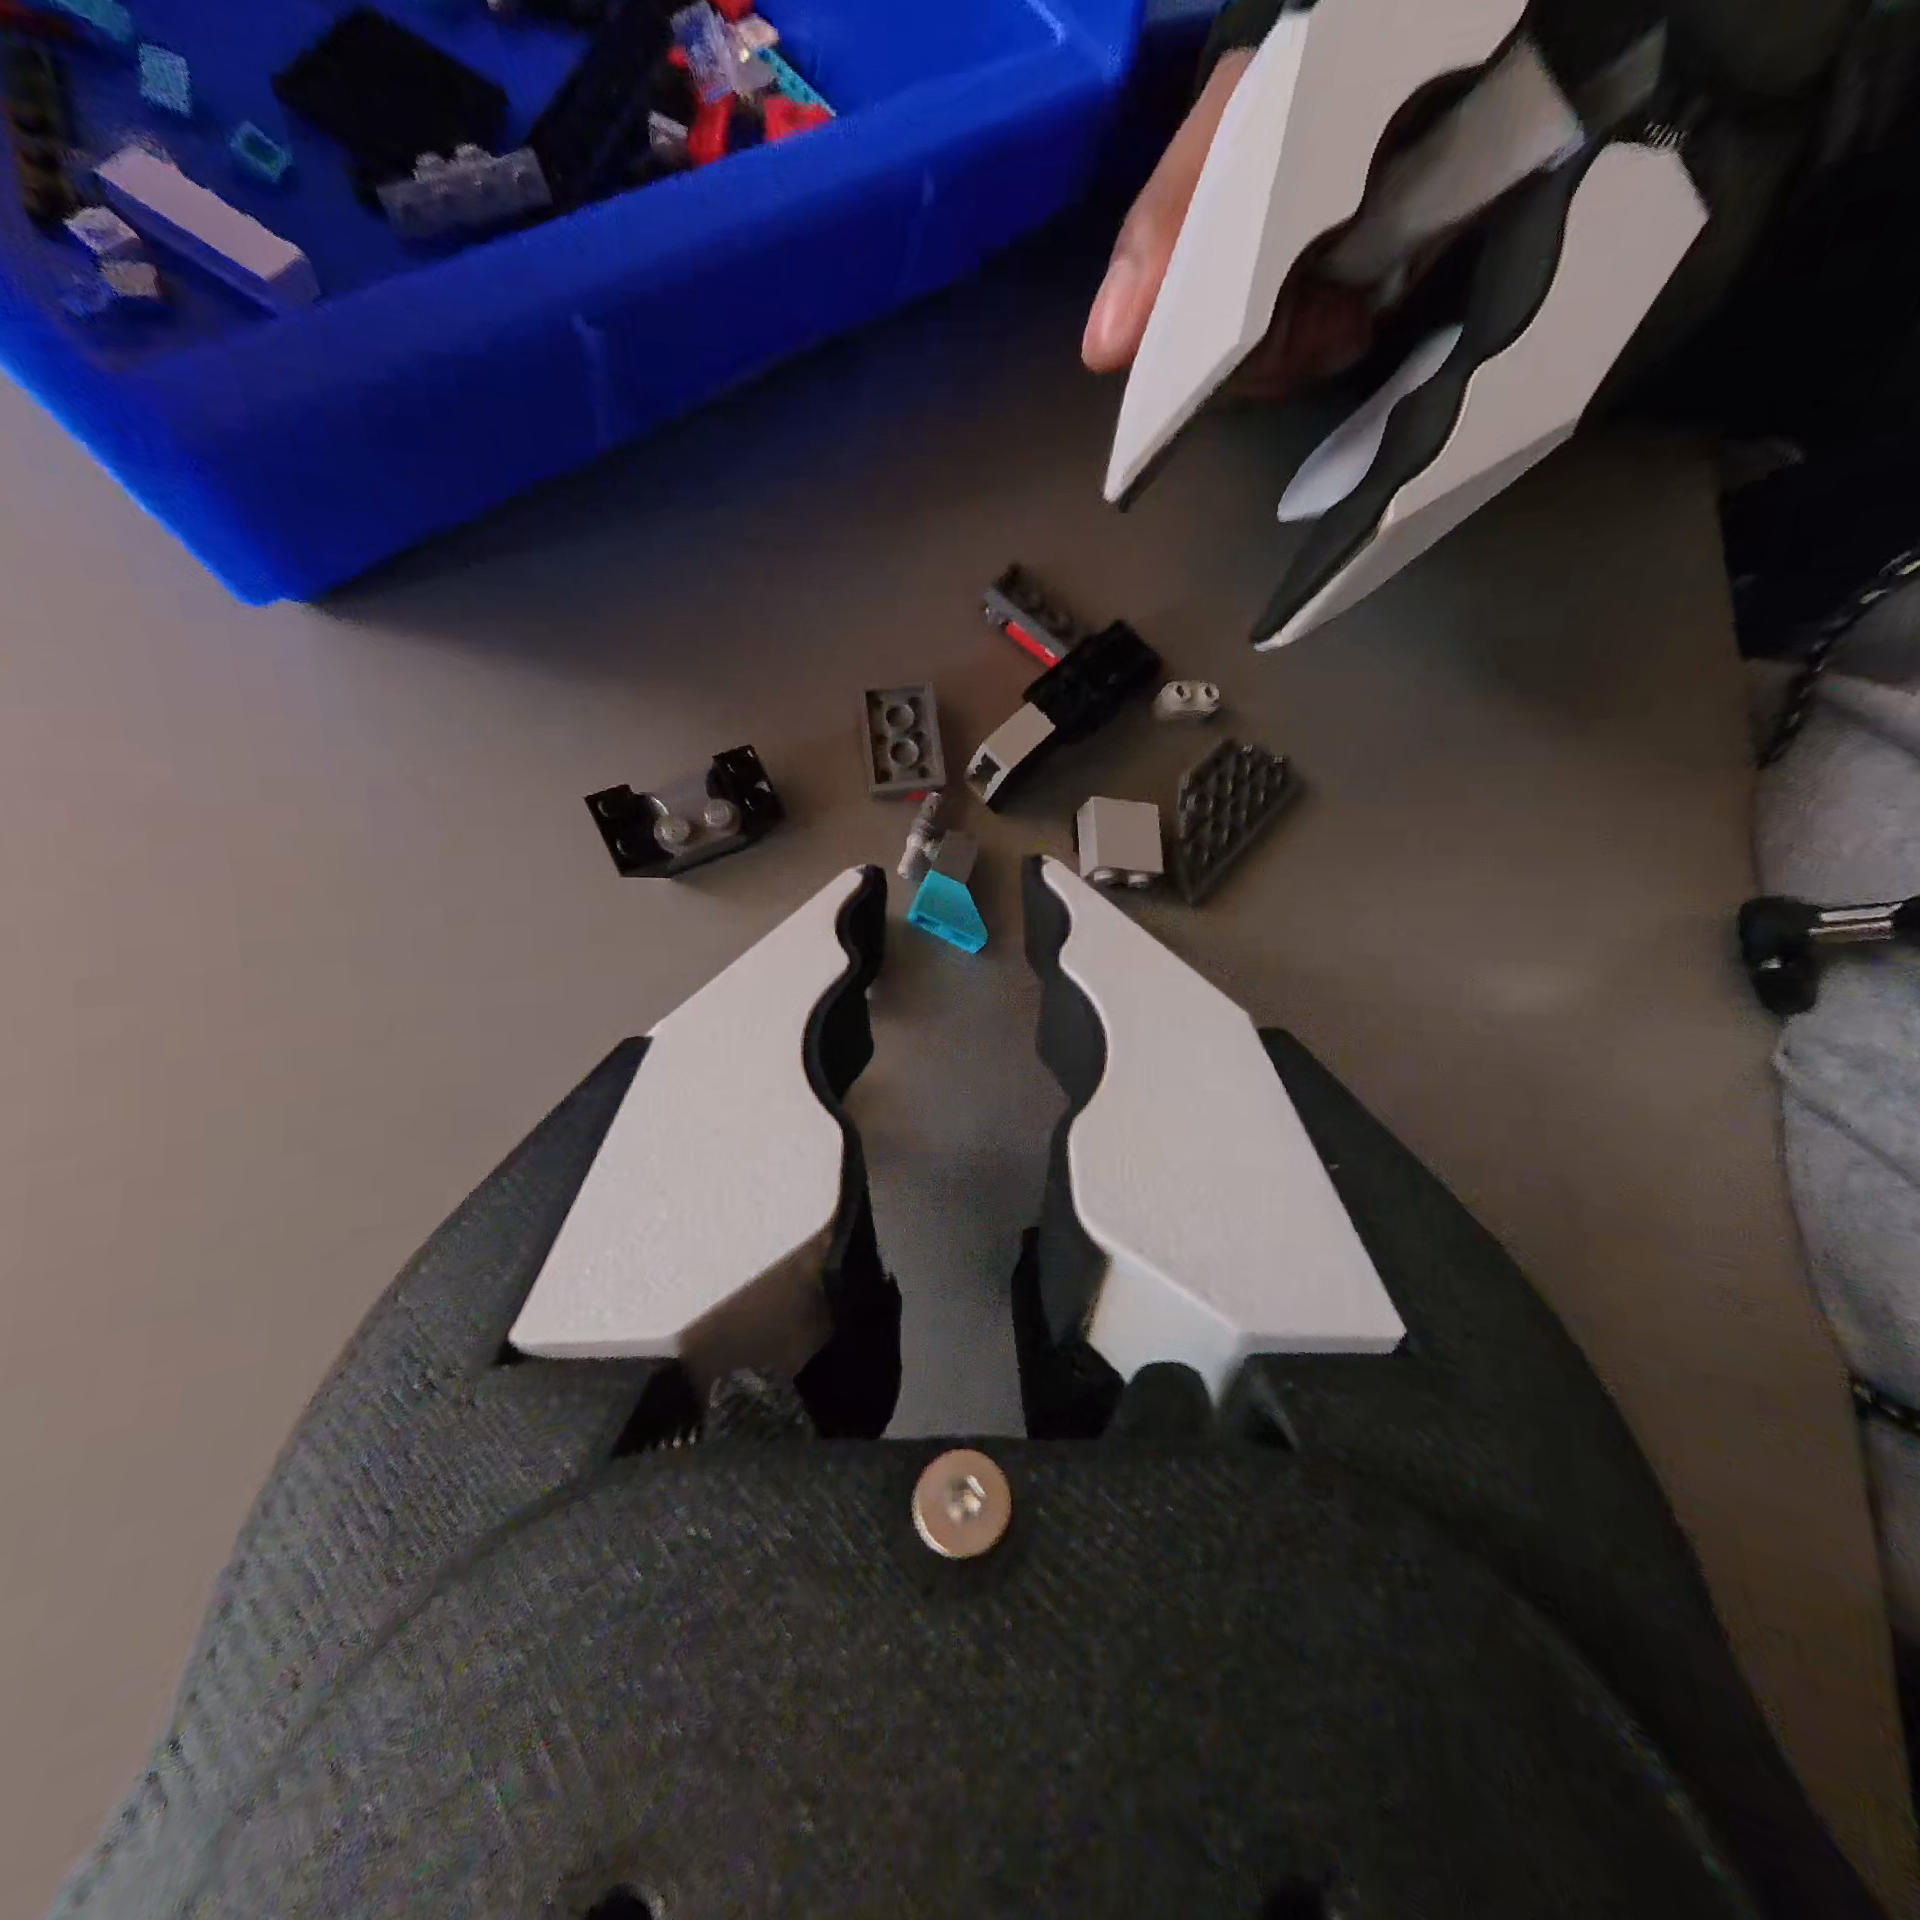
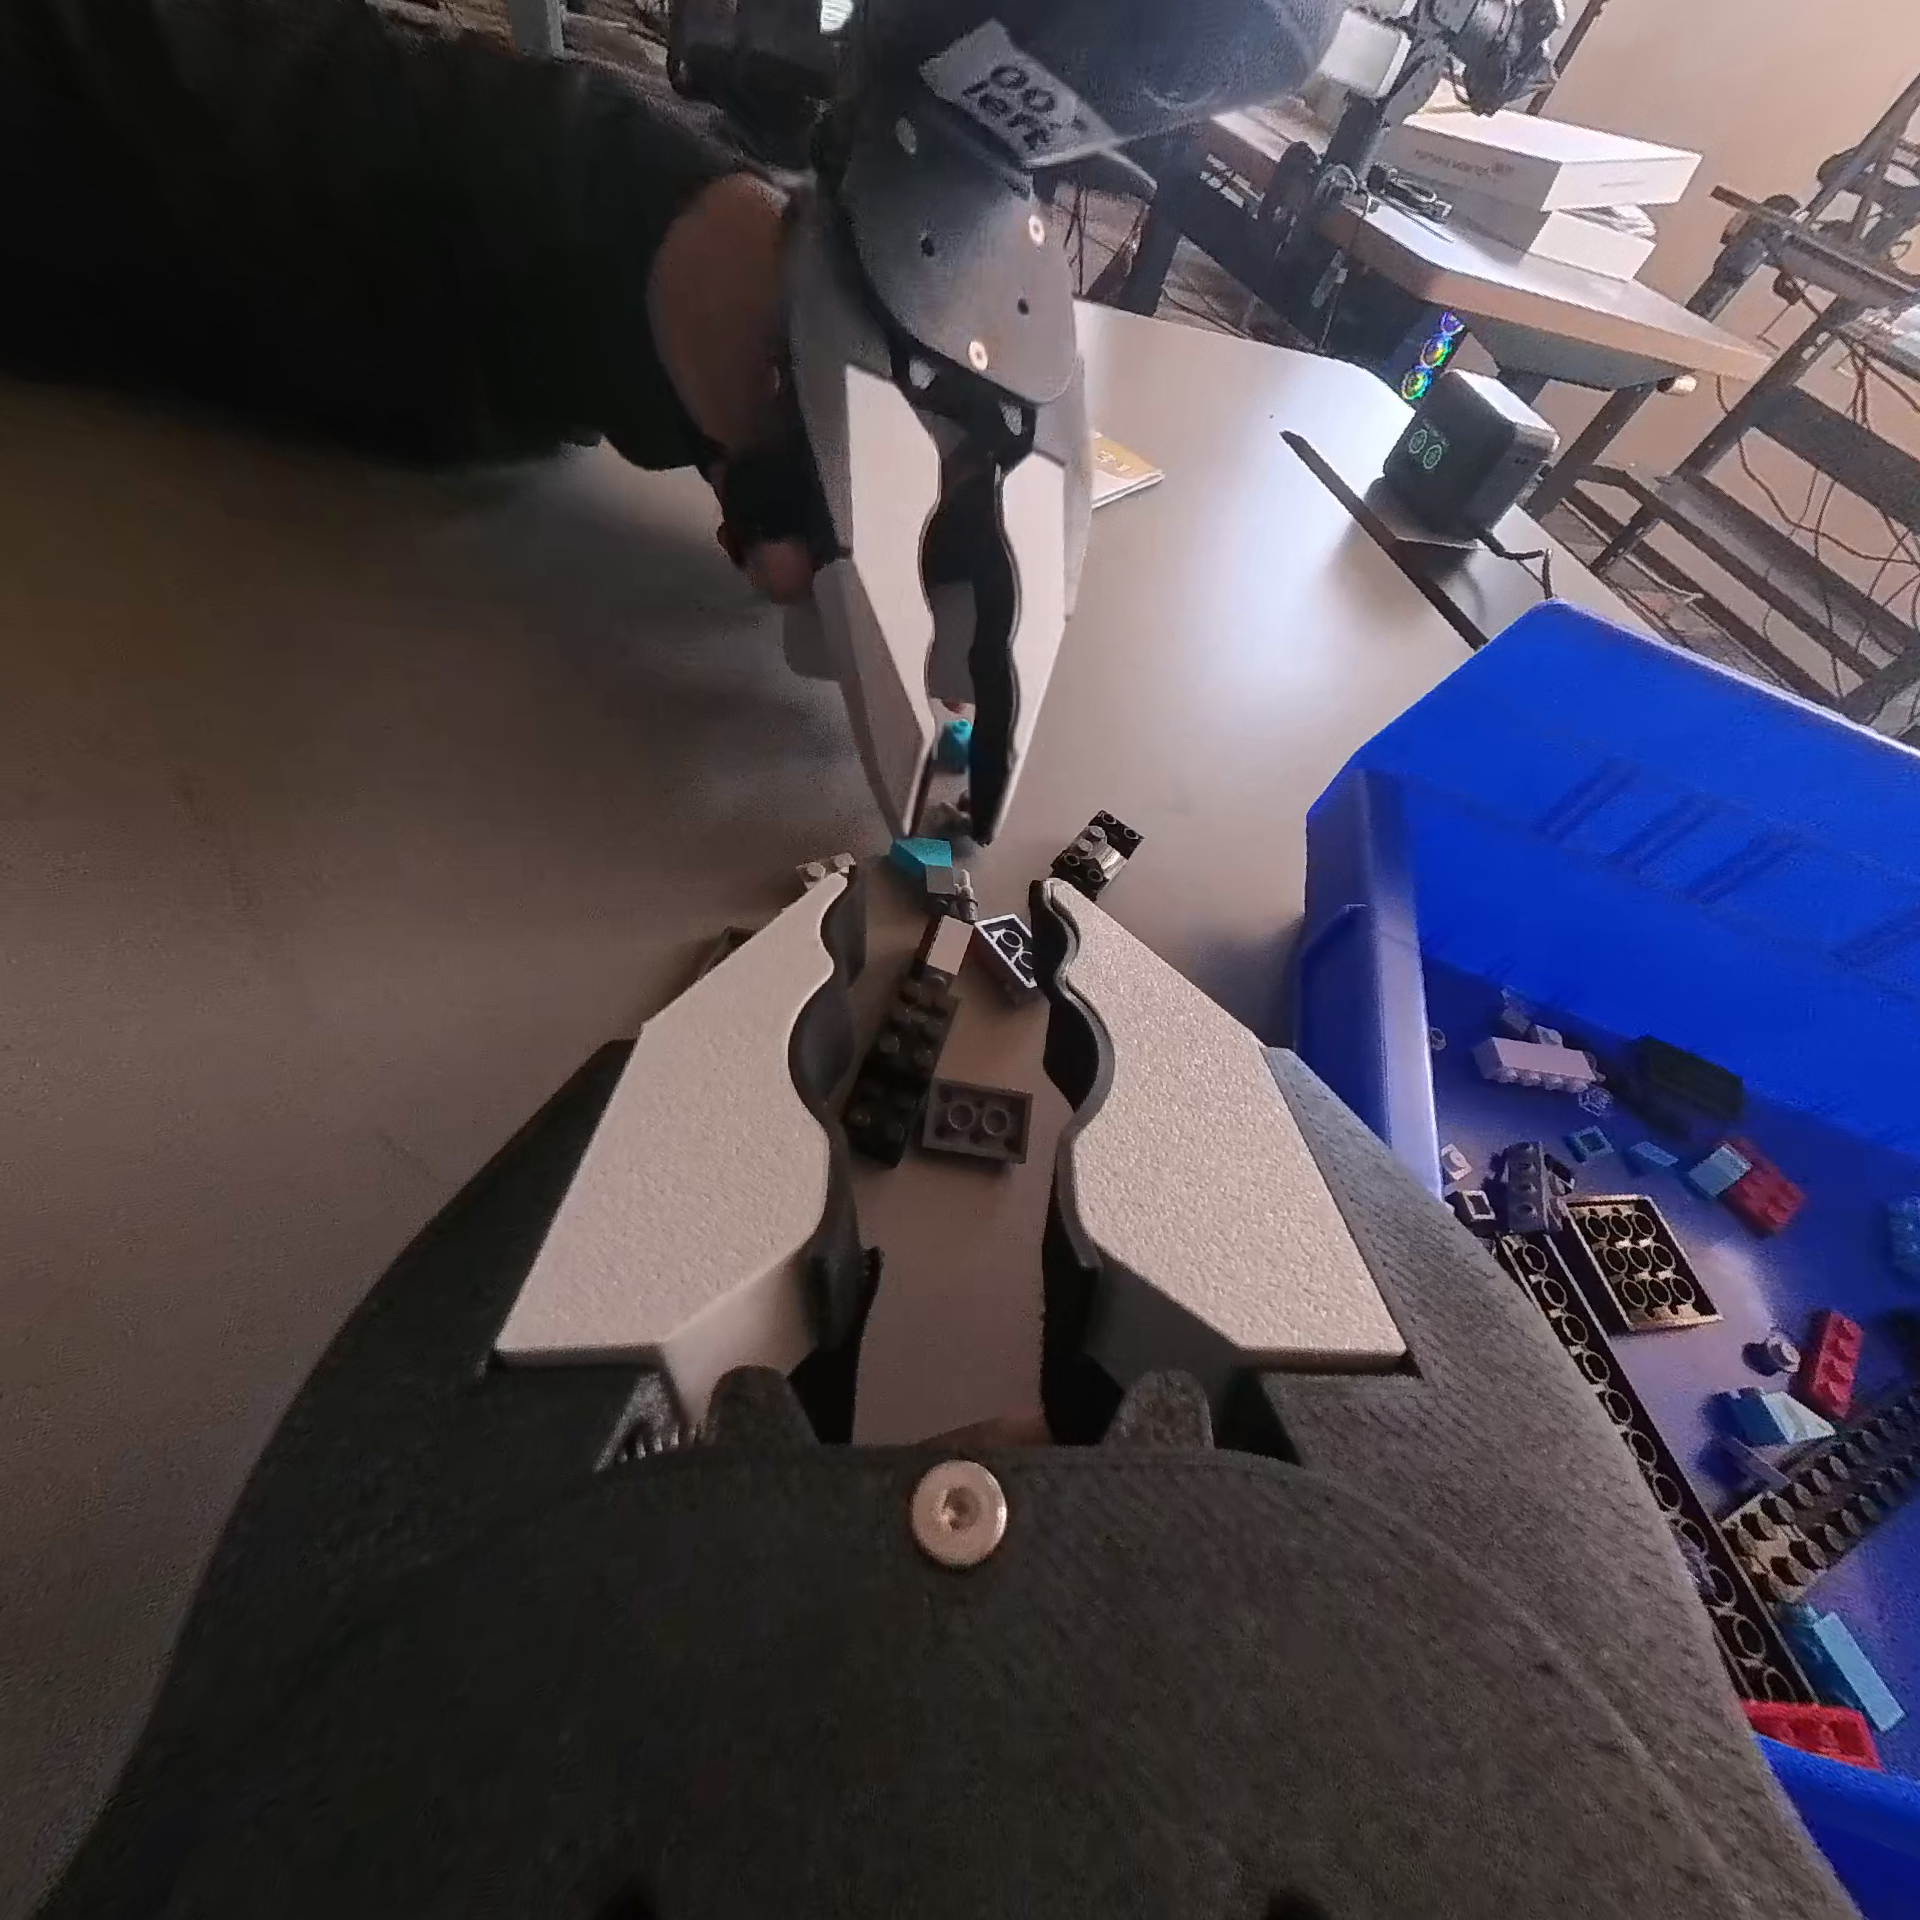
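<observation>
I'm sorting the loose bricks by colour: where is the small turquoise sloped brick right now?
In the left wrist view the small turquoise sloped plastic brick lies on the grey table, between the tips of the open left tongs, beside a small light-grey piece.

Both wrist views look down closely from opposite sides, sharing the brick cluster (image 1: 997, 769) and blue bin (image 2: 1621, 831).

Dim, warm indoor light; soft shadows on the table (image 1: 312, 935); wide-angle edge distortion, blurred far corners.

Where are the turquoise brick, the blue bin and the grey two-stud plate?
turquoise brick (image 1: 948, 912): left wrist view, sloped top face.
blue bin (image 1: 582, 343): left wrist view, near outer wall.
grey two-stud plate (image 2: 977, 1124): right wrist view, studded top.
</observation>
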A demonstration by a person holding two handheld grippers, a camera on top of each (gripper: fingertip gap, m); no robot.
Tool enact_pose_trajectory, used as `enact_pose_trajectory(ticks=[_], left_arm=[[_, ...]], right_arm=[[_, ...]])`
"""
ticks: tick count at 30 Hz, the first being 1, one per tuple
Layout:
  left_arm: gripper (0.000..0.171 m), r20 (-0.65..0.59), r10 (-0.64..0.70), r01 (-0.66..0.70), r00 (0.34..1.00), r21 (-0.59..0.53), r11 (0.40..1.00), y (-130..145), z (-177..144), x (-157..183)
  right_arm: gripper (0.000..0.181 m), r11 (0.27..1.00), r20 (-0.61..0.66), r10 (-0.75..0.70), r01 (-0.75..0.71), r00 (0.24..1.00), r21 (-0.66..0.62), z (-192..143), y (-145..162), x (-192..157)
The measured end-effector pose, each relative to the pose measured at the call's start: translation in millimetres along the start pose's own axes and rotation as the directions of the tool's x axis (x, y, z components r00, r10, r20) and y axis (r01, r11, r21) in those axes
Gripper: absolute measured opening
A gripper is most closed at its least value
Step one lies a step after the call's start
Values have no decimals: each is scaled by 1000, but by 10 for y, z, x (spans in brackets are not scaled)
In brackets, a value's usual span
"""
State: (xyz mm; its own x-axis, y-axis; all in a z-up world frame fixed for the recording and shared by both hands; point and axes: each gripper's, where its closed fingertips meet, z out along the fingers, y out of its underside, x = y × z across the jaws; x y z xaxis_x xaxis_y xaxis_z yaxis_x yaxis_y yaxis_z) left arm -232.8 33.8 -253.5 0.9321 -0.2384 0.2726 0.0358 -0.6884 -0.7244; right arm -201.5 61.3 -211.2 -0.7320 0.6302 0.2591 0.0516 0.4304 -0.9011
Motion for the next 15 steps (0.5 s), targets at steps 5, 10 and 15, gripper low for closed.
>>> enact_pose_trajectory(ticks=[5,10,15], left_arm=[[24,12,17,-17,1000,-34,999,49,64,11],[14,31,42,-40,999,-59,997,81,95,10],[13,-29,-45,45,999,-1,999,-9,71,60]], right_arm=[[33,1000,1,2,-2,1000,-1,4,2,1],[32,1000,2,6,-6,1000,-2,6,3,5],[33,1000,-1,8,-8,1000,-1,8,2,11]])
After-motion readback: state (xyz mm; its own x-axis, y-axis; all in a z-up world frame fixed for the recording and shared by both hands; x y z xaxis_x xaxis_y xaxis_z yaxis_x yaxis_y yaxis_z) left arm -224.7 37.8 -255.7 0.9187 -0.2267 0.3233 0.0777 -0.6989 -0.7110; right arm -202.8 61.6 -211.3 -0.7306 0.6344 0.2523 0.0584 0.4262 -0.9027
